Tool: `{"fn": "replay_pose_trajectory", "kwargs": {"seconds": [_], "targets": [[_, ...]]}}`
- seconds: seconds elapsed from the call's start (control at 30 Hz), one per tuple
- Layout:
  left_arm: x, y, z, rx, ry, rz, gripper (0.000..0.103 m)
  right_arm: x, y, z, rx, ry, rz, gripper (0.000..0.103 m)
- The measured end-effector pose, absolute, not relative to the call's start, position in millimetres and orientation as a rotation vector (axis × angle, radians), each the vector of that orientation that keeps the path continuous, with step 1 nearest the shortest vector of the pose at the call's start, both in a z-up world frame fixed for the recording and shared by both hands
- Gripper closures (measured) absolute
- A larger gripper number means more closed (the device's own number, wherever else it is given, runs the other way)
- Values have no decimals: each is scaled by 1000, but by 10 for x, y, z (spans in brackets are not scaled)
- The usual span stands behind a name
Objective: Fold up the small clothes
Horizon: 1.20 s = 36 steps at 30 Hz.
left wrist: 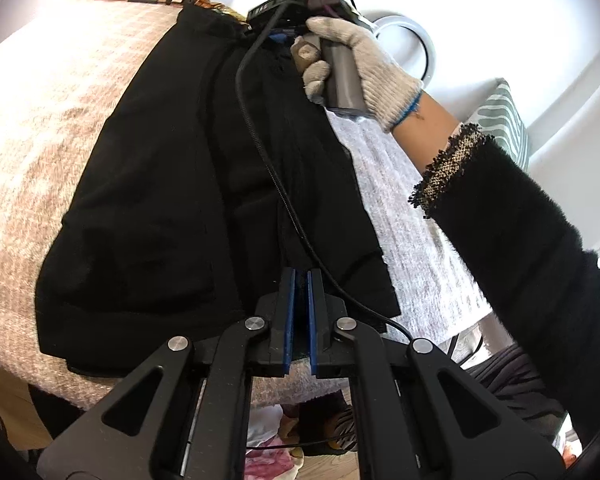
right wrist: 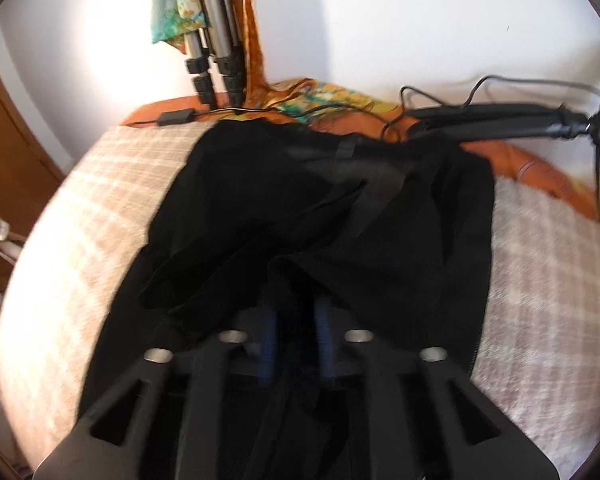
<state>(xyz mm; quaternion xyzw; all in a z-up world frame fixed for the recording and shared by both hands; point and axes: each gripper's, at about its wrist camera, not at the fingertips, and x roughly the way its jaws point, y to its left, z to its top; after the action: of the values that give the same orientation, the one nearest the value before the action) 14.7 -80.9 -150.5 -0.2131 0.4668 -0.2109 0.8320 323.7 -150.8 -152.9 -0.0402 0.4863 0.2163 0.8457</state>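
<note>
left gripper point(left wrist: 300, 276) nearest in the left wrist view: blue pads point(left wrist: 287, 320) pressed together with a strip of dark fabric pinched between them, so it's clenched on the near hem of the black garment point(left wrist: 180, 200). garment lies spread flat on a beige plaid blanket point(left wrist: 40, 140), running from the near edge away toward the far end. a black cable point(left wrist: 260, 140) trails over the cloth from near the jaws up to the other tool. right of the garment, a white fuzzy cover point(left wrist: 400, 220). further out, a gloved right hand point(left wrist: 352, 64) with a black fuzzy sleeve point(left wrist: 520, 232) holds the second gripper's handle over the garment's far end.

right wrist view is motion-blurred: right gripper point(right wrist: 298, 312) has its blue pads point(right wrist: 270, 332) standing apart, released, with black cloth bunched over and around the fingertips; can't tell if any fold sits between them, nothing looks pinched. garment fills the middle, rumpled with a loose fold on the left. beyond it, an orange patterned cloth point(right wrist: 332, 100), a small black power adapter point(right wrist: 176, 117), tripod legs point(right wrist: 216, 40) against the white wall, a black stand arm point(right wrist: 500, 120) at far right.
</note>
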Motion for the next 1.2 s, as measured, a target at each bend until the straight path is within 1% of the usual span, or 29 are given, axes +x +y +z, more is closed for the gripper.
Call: {"fn": "replay_pose_trajectory", "kwargs": {"seconds": [0.03,0.07,0.13,0.17,0.27,0.33,0.37,0.4,0.6,0.63,0.73,0.87,1.0,1.1,1.2], "targets": [[137,-791,-1488,-450,984,-452,97,3218,-1574,-1487,-50,1030,490,62],[126,-781,-1461,-449,980,-456,93,3198,-1633,-1451,-14,1033,518,62],[93,-722,-1396,-446,968,-467,72,3151,-1831,-1340,87,1032,588,62],[64,-694,-1357,-443,956,-468,68,3148,-1954,-1251,133,1010,605,62],[2,-585,-1242,-414,930,-454,68,3221,-2406,-1039,253,945,536,62],[-8,-471,-1173,-409,918,-435,68,3288,-2605,-1031,277,937,454,62],[4,-423,-1144,-405,914,-425,68,3325,-2683,-1067,282,942,413,60],[10,-388,-1120,-400,911,-417,68,3351,-2718,-1115,289,952,398,60],[72,-134,-1191,-426,903,-355,68,3498,-2540,-1433,280,1016,382,60],[83,-91,-1208,-429,903,-342,68,3494,-2468,-1453,270,1025,387,62],[60,37,-1210,-418,888,-298,68,3423,-2409,-1389,252,1011,410,62],[37,283,-1226,-437,895,-253,68,3177,-2460,-1135,243,974,446,62],[37,430,-1232,-427,947,-243,66,2739,-2532,-847,230,956,494,62],[24,405,-1148,-379,968,-301,66,2330,-2537,-672,175,959,526,62],[10,214,-1051,-313,968,-370,66,1791,-2546,-557,126,945,557,62]]}}
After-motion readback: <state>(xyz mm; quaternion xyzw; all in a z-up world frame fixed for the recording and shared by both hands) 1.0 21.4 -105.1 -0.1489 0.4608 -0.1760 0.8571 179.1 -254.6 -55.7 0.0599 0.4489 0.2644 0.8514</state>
